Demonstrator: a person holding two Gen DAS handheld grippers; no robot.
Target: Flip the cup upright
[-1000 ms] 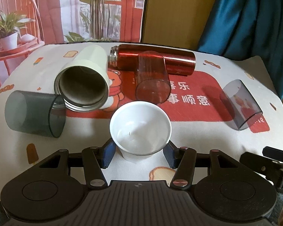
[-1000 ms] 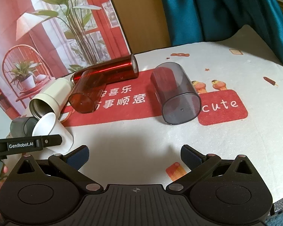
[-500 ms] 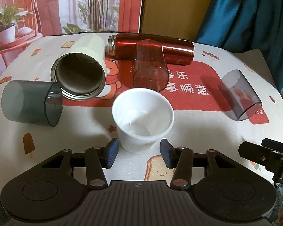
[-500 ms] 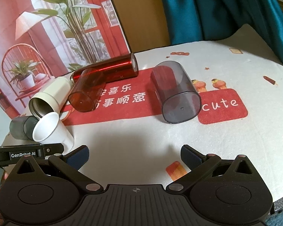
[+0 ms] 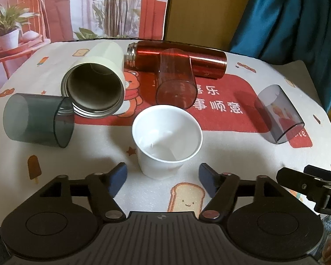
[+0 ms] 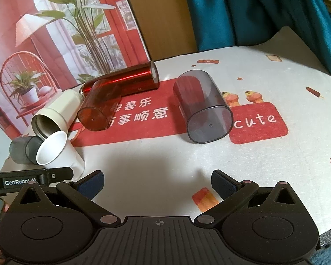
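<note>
A white paper cup (image 5: 166, 141) stands upright on the table just ahead of my left gripper (image 5: 163, 177), mouth up. The gripper is open, its fingers apart on either side and clear of the cup. The cup also shows in the right wrist view (image 6: 57, 152) at the far left. My right gripper (image 6: 157, 183) is open and empty over bare tablecloth.
Lying on their sides: a dark grey tumbler (image 5: 36, 122), a cream flask (image 5: 97, 81), a red tumbler (image 5: 176, 81), a red flask (image 5: 187, 58) and a smoky tumbler (image 5: 278, 112). The smoky tumbler (image 6: 204, 108) lies ahead of my right gripper. The table edge curves off at right.
My left gripper has let go of the white cup, opened wide and drawn back. The cup now stands upright on the table. The right gripper has not moved.
</note>
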